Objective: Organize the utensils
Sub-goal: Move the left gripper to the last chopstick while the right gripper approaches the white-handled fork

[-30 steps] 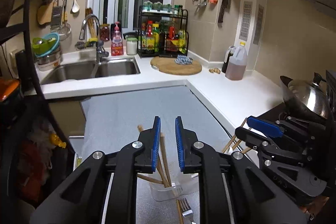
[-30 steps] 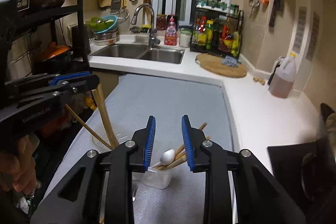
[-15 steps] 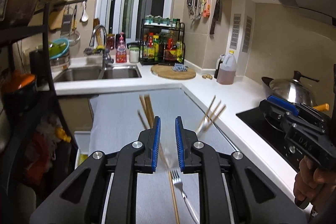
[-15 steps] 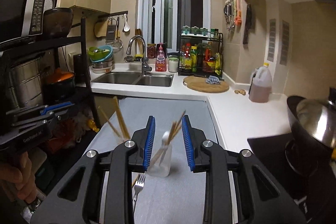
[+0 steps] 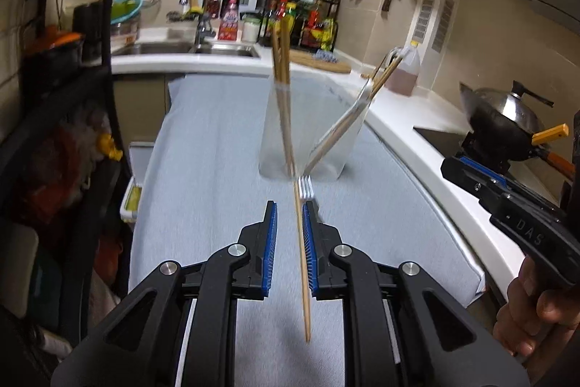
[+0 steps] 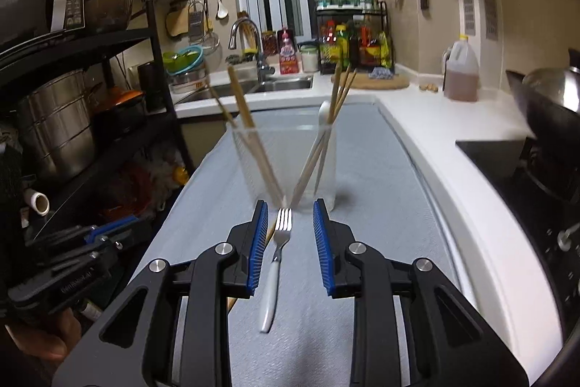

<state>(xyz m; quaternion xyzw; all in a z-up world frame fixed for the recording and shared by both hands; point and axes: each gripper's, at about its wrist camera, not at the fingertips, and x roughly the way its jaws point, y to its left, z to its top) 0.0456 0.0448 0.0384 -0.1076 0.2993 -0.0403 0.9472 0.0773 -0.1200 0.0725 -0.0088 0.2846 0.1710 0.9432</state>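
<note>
Closing your empty, part-open right gripper point(image 6: 290, 234) on the fork point(image 6: 276, 260) risks knocking the clear cup point(image 6: 286, 162) at 12 o'clock; left gripper point(image 5: 290, 238), also slightly open, holds nothing.

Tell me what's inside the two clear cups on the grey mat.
The left clear cup holds wooden chopsticks. The right clear cup holds more chopsticks and a white spoon. The cup bottoms are partly hidden behind the tongs.
</note>
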